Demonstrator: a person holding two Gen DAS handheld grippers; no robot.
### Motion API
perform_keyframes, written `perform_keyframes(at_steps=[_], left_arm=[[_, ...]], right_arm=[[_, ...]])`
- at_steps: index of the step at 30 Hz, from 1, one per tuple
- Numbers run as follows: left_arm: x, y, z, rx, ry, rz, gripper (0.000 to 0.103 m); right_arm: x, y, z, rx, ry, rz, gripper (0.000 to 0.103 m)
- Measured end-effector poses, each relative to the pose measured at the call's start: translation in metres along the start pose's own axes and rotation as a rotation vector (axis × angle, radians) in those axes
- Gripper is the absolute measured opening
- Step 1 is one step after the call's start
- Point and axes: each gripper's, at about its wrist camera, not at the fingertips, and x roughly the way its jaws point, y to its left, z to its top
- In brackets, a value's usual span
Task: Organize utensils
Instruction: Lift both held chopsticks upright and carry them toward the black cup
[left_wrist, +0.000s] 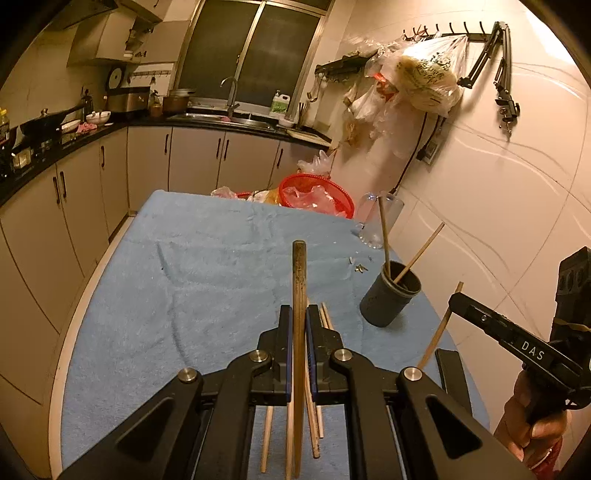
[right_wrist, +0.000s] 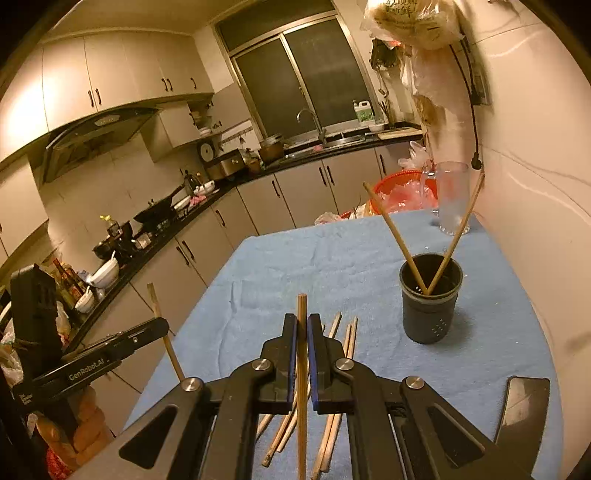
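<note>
Kitchen counter (left_wrist: 74, 147) with a wok (left_wrist: 40, 123) runs along the far left; sink (left_wrist: 236, 118) sits under the window at the far end.

Table covered by a blue towel (left_wrist: 207, 266).

Left gripper (left_wrist: 298, 317): jaws pressed together on one dark chopstick (left_wrist: 299, 280), held upright between the pads, tip standing above the fingertips.

Beneath and just right of it, a loose pile of chopsticks (right_wrist: 343, 332) lies on the towel at the near edge.

Right gripper (right_wrist: 303, 325): jaws pinching a single light chopstick (right_wrist: 302, 306), also upright. In the left wrist view this gripper appears at the right edge, with a hand (left_wrist: 532, 421) on its grip.

To the right, a dark cylindrical holder (right_wrist: 430, 310) stands on the towel, near the wall. Two chopsticks already lean inside it, crossing in a V.

Beyond the holder: a clear glass pitcher (right_wrist: 452, 199) at the far right corner, red basket (right_wrist: 402, 192) with plastic bags behind the table.

A flat black object (right_wrist: 524, 410) lies at the near right edge; its identity is unclear.
</note>
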Motion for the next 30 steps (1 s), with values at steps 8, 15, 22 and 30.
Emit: perform_keyframes(at_steps=[8,15,22,30], left_arm=[[-0.004,-0.011,0.007,0.013,-0.018,-0.003,0.007],[-0.010,-0.017,0.012,0.016,-0.038,-0.008,0.007],[-0.013,-0.027,0.020,0.034,-0.061,-0.010,0.007],[-0.012,-0.045,0.034,0.056,-0.090,-0.026,0.007]], right_arm=[[-0.010,-0.005,0.006,0.005,-0.033,-0.002,0.006],[-0.020,-0.004,0.008,0.002,-0.059,0.002,0.006],[-0.030,-0.008,0.011,0.015,-0.080,0.003,0.006],[-0.049,-0.018,0.019,0.023,-0.116,-0.002,0.006]])
